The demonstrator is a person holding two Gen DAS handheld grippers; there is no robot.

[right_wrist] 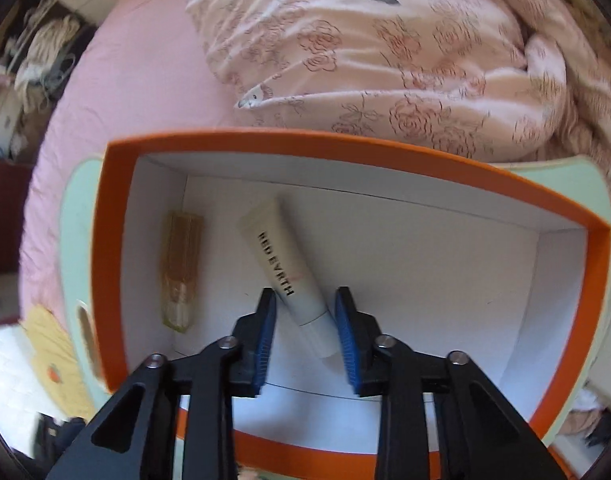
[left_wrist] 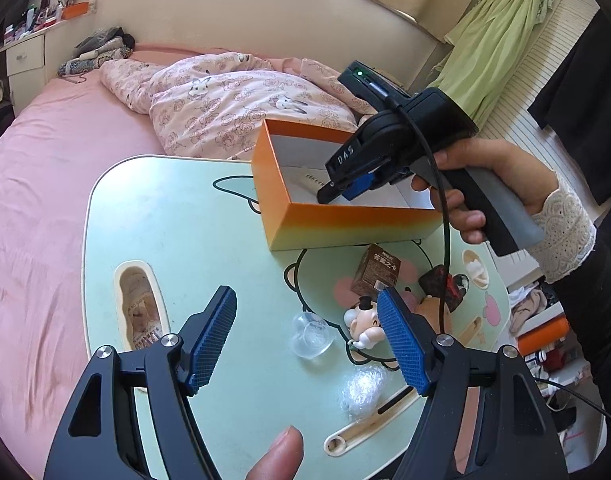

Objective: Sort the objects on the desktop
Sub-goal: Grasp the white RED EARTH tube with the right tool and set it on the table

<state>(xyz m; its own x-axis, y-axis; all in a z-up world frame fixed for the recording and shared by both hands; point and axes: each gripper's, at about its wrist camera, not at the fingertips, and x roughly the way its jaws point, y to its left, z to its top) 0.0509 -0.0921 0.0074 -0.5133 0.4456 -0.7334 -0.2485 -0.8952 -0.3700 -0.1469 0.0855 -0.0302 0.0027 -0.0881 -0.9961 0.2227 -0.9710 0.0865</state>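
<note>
In the left wrist view, the left gripper [left_wrist: 307,334] hovered above the mint-green desk [left_wrist: 193,240] with its blue-padded jaws spread wide and nothing between them. Below the gap lay a small clear plastic cup [left_wrist: 312,336], and just beside it, toward the right finger, a small cartoon figurine [left_wrist: 363,322] lay on its side. A brown card box [left_wrist: 376,271] stood farther back, near a dark red object [left_wrist: 439,282] that could not be identified, and a crumpled piece of clear plastic wrap [left_wrist: 363,390] lay nearer the camera. The orange box [left_wrist: 345,226] sat open at the far side of the desk, beside the pink bed [left_wrist: 37,200]. The right gripper [left_wrist: 341,194], held in a hand [left_wrist: 481,184] with a lace cuff, was angled down into the box. In the right wrist view, the right gripper [right_wrist: 305,332] was inside the orange box [right_wrist: 117,240], its jaws parted with a cream tube [right_wrist: 283,270] printed "RED EARTH" between them; the capped end of the tube lay between the pads without clear contact, and the tube rested diagonally on the white floor of the box. A yellowish translucent bottle [right_wrist: 181,268] lay along the left wall of the box, apart from the tube.
</note>
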